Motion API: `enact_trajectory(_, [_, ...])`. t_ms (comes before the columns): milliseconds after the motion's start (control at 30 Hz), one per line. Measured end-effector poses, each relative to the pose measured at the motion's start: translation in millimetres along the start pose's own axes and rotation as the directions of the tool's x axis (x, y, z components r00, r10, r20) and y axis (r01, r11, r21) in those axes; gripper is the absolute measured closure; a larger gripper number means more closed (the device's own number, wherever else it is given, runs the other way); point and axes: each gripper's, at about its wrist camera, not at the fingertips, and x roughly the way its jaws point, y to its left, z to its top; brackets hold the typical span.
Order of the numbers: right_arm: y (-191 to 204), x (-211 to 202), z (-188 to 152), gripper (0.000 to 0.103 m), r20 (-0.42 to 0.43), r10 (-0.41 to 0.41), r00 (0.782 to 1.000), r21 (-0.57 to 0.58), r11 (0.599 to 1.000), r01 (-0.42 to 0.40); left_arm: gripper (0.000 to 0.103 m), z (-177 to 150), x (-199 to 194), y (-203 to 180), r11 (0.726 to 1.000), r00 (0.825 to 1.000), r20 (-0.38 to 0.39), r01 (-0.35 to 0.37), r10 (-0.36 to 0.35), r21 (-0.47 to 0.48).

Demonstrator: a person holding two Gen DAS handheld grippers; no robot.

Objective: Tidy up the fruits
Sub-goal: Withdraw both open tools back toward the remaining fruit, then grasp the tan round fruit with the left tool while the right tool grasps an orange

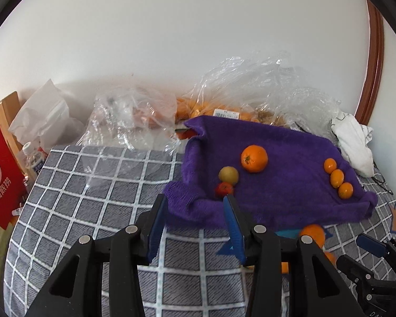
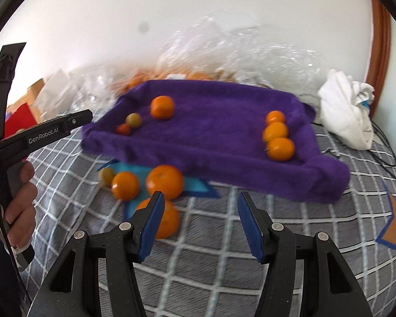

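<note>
Left tongs [image 1: 194, 199] parted, blue pads clear of everything, nothing pinched; poised over the near left corner of the purple towel [image 1: 290, 185], with the towel's rolled edge lying beyond and between the tips. Right tongs [image 2: 201, 196] likewise released and empty, hanging above the checked bedsheet [image 2: 224, 251] just short of the towel's front edge. In the right wrist view, the left tongs' black handle at far left, gripped by a hand [image 2: 21, 198].

On the towel, sorted into two groups well apart. Toward its left side: a large orange [image 1: 254, 158], a yellow-green fruit [image 1: 228, 175] just in front of it, and a small red fruit [image 1: 224, 189] touching the yellow-green one, close to the towel's raised edge. Toward its right side: three small oranges [image 1: 337, 178] in a tight row, each touching the next.

Off the towel, on the bedsheet beside its front left corner: three loose oranges [image 2: 165, 182] clustered near a blue star print, the nearest partly hidden behind the right tongs' left finger, plus a small yellowish fruit [image 2: 106, 175] just left of them. Right wrist view blurred, so finer detail of these hard to tell.

Behind the towel, against the wall: crumpled clear plastic bags [image 1: 250, 84] with more orange fruit inside. At right, a bunched white cloth [image 1: 353, 142]. At far left, a red bag [image 1: 2, 171] and a plastic bottle [image 1: 34, 158].
</note>
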Motion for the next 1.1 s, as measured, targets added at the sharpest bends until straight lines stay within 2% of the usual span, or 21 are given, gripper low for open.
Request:
enact_trajectory(167, [18.9, 16.2, -11.5, 0.046, -0.038, 0.052, 0.998, 0.001, 0.999, -0.052, 0.062, -25.9, -6.8, 24.8, 0.999, 0.998, -0.063, -0.020, 0.018, -0.032])
enact_trajectory(300, [28.1, 35.0, -14.1, 0.046, -0.100, -0.004, 0.995, -0.022, 1.000, 0.002, 0.062, -42.9, -3.0, 40.4, 0.997, 0.994, -0.108, -0.026, 0.018, -0.071])
enact_trajectory(367, [29.4, 33.1, -13.4, 0.058, -0.080, -0.013, 0.997, -0.025, 1.000, 0.011, 0.062, -46.9, -2.0, 43.2, 0.996, 0.992, -0.123, -0.023, 0.013, -0.083])
enact_trajectory(433, [28.9, 31.1, -13.7, 0.061, -0.080, -0.002, 0.997, -0.017, 1.000, 0.000, 0.062, -48.1, -2.1, 41.9, 0.996, 0.991, -0.130, -0.012, 0.001, -0.084])
enact_trajectory(567, [19.5, 23.7, -16.2, 0.062, -0.071, 0.009, 0.997, 0.012, 1.000, -0.008, 0.062, -44.7, -6.0, 29.9, 0.997, 0.990, -0.135, 0.026, -0.036, -0.075])
enact_trajectory(800, [-9.8, 4.7, -23.2, 0.061, -0.045, -0.048, 0.998, 0.062, 0.997, 0.051, 0.062, -42.8, -8.6, -8.5, 0.992, 0.982, -0.141, 0.124, -0.127, -0.032])
enact_trajectory(1000, [-37.0, -8.0, -31.0, 0.061, -0.042, -0.079, 0.996, 0.097, 0.992, 0.083, 0.062, -46.6, 0.5, -32.2, 0.992, 0.978, -0.165, 0.126, -0.125, -0.005])
enact_trajectory(1100, [-46.9, -12.8, -32.2, 0.062, -0.037, -0.091, 0.995, 0.103, 0.990, 0.095, 0.062, -47.1, 4.0, -38.1, 0.996, 0.983, -0.159, 0.090, -0.087, 0.013])
